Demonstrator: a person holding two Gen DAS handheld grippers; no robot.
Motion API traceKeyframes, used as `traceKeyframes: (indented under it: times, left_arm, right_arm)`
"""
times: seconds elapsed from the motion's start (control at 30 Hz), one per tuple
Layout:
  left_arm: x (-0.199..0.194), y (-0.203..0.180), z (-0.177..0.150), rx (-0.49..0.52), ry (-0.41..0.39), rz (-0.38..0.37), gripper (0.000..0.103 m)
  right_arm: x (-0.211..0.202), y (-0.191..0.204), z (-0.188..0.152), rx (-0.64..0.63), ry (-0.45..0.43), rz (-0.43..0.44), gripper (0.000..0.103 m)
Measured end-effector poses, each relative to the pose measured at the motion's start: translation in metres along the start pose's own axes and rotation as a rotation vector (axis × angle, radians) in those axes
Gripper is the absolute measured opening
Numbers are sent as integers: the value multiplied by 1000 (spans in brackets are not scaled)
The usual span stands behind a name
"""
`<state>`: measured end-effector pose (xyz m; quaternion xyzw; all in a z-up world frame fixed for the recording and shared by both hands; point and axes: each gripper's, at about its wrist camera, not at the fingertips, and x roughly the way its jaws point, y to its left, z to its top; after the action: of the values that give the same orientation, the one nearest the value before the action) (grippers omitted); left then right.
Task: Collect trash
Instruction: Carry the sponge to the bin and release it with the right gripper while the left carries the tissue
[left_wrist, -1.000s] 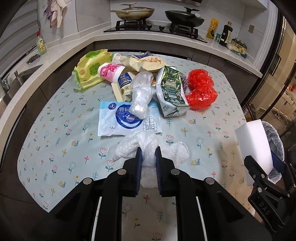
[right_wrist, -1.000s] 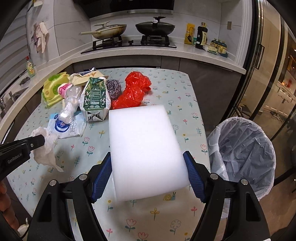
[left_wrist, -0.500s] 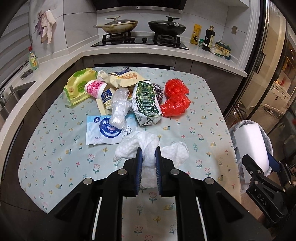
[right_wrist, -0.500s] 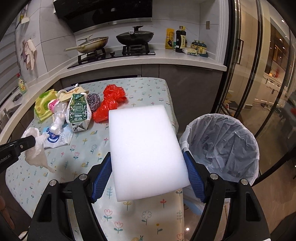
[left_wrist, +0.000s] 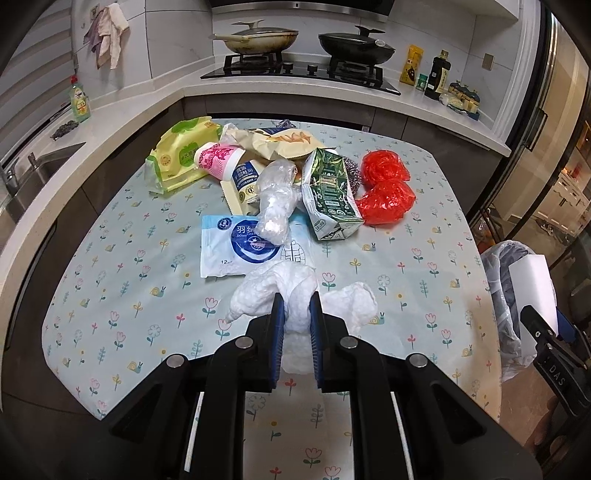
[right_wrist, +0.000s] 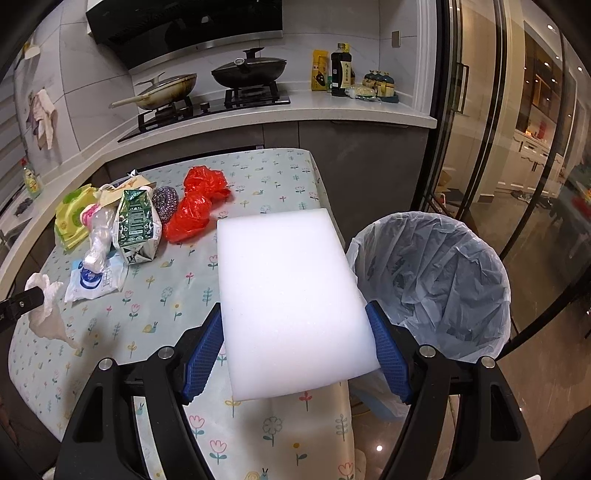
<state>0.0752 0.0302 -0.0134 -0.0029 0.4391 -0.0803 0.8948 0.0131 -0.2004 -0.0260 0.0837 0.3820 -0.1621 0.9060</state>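
Observation:
My left gripper (left_wrist: 296, 308) is shut on a crumpled white paper towel (left_wrist: 280, 286) and holds it above the near part of the flowered table (left_wrist: 110, 280). My right gripper (right_wrist: 295, 343) is shut on a white foam block (right_wrist: 288, 295) at the table's right edge, beside the lined trash bin (right_wrist: 432, 280). The block (left_wrist: 532, 284) and bin (left_wrist: 502, 295) also show in the left wrist view. A trash pile lies at the table's far side: green carton (left_wrist: 328, 195), red plastic bags (left_wrist: 384, 188), clear bag (left_wrist: 275, 206), blue-white pouch (left_wrist: 236, 247), pink cup (left_wrist: 218, 158).
A yellow-green wipes pack (left_wrist: 181, 155) and a snack bag (left_wrist: 280, 142) lie behind the pile. A counter with a stove and two pans (left_wrist: 303, 40) runs behind the table. A sink (left_wrist: 33, 166) is at the left. Glass doors (right_wrist: 517, 147) stand right of the bin.
Both grippers have lifted and pulled back from the table while keeping their hold. The right gripper has carried the foam block rightward, so the bin now sits closer beside it.

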Motion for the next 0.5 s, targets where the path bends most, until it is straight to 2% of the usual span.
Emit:
traceKeyframes:
  times: [0.1, 0.2, 0.37, 0.5]
  left_arm:
    - [0, -16, 5, 38, -10, -17, 13]
    - [2, -46, 12, 91, -12, -69, 13]
    - [11, -123, 23, 208, 1, -223, 13]
    - [12, -188, 24, 319, -19, -331, 13]
  right_arm:
    - [0, -12, 5, 18, -13, -24, 72]
    - [1, -36, 9, 62, -20, -67, 72]
    - [8, -83, 8, 136, -5, -175, 72]
    - [15, -122, 3, 196, 23, -250, 72]
